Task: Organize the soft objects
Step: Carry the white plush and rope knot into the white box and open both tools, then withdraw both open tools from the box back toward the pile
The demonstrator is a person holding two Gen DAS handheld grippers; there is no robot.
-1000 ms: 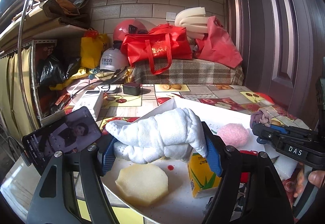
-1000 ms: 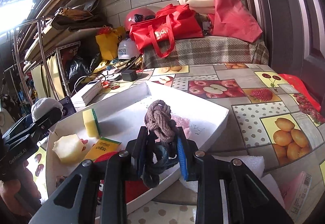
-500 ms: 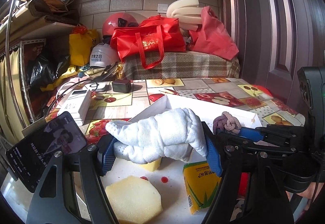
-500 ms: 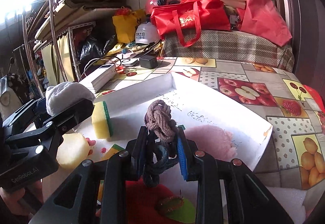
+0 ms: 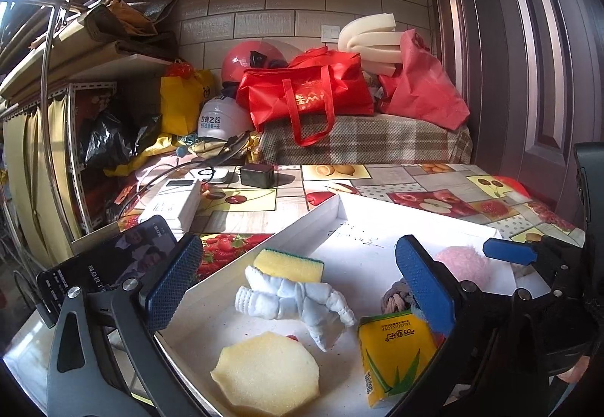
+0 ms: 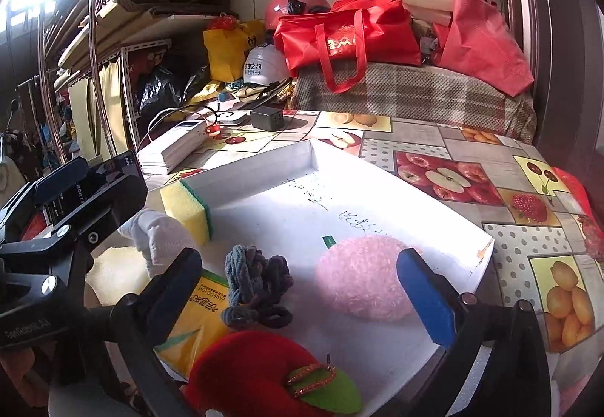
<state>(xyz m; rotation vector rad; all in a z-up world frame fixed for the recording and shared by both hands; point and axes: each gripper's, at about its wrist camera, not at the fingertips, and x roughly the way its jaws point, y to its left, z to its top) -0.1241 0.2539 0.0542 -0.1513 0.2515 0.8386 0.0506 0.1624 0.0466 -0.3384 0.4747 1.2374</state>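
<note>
White glove is lying loose in the white tray, left gripper jaws just spreading wide, nothing pinched; fruit-print tablecloth beneath.

Right wrist: knotted rope is resting beside the pink puff, right gripper likewise just spreading, empty. Cluttered storeroom behind.

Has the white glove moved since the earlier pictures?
Yes. The white glove has dropped from between the left gripper's just-opened jaws onto the white tray, and now lies in front of the yellow sponge.
</note>
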